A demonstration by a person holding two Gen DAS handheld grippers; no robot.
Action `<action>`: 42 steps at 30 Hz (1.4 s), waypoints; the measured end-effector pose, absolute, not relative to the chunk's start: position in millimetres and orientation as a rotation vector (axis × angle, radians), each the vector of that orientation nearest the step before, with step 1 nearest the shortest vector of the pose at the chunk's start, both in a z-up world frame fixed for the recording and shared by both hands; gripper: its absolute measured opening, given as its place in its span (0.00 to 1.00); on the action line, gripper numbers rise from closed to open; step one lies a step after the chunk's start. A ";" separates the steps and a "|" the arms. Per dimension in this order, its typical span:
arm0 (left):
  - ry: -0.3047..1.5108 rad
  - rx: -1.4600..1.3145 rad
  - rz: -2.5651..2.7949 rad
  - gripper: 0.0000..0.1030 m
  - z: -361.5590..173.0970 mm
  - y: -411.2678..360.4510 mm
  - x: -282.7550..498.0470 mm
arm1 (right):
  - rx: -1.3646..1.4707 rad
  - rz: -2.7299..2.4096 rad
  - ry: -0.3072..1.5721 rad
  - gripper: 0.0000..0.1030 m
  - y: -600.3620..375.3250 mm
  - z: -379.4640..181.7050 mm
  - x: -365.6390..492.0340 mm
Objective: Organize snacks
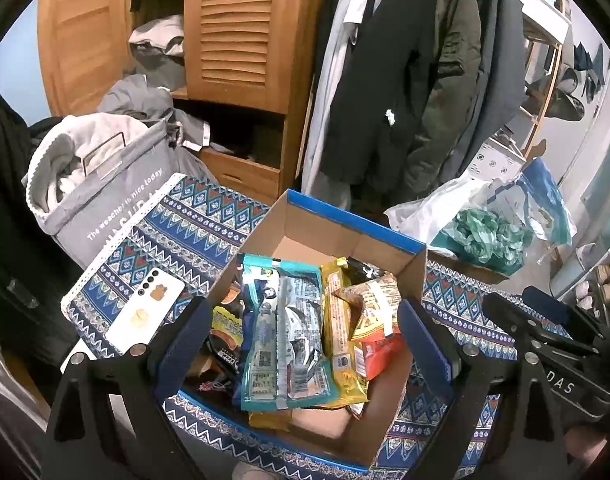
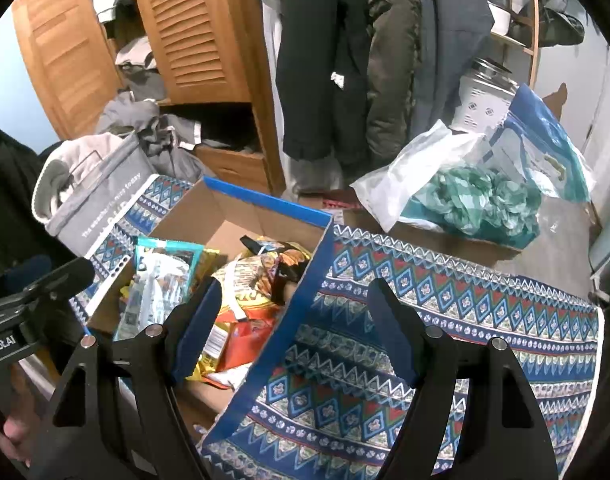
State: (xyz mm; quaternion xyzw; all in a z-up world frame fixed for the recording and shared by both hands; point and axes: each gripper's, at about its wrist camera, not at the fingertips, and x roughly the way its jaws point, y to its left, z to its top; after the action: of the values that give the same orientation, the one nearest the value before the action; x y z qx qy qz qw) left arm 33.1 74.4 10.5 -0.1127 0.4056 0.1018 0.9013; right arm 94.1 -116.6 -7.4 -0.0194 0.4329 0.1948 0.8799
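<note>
- Nearest the left wrist camera, the left gripper (image 1: 305, 336) hangs over the cardboard box (image 1: 385, 236) with its jaws spread wide and nothing pinched between them; the snack packets lie below the gap.
- Snacks sit inside the box, heaped toward its near half — a teal-edged packet (image 1: 281, 336) lies lengthwise on top, a yellow packet (image 1: 341, 332) just beside it on the right, and an orange-and-red packet (image 1: 375, 320) touching the yellow one.
- Darker wrappers, one with a yellow label (image 1: 225, 326), are tucked at the box's left wall, partly hidden by the left finger.
- Far half of the box shows bare cardboard floor; its rim is blue.
- Box rests on a table covered by a blue patterned cloth (image 1: 177, 232), standing toward the table's middle.
- White phone (image 1: 145, 316) lies flat on the cloth near the table's left edge, just beside the box and apart from it.
- Right gripper (image 2: 295, 330) also has its jaws spread, empty — its left finger hangs over the box's right side, its right finger over bare cloth, so the box's right wall falls between them.
- Off the table's far left corner stands a grey fabric hamper (image 1: 105, 208) full of clothes.
- Beyond the far right edge lie a white plastic bag (image 1: 429, 208) and a bag of green material (image 1: 489, 236).
- Behind everything, a wooden louvred wardrobe (image 1: 241, 32) and hanging dark coats (image 1: 409, 72).
</note>
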 end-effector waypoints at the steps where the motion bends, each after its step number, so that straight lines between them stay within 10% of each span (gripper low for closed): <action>1: 0.839 -0.233 0.209 0.92 10.5 74.3 33.2 | -0.039 0.406 0.902 0.73 -116.6 -7.3 94.2; 42: 0.885 -0.209 0.231 0.92 8.6 68.9 34.6 | -0.043 0.405 0.910 0.73 -119.4 -9.7 93.9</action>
State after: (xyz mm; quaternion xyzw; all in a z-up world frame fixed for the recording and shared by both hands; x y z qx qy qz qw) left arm 34.6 68.9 8.6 -0.1008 0.4265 0.1113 0.8919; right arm 93.9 -119.4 -9.7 -0.0207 0.4363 0.1941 0.8784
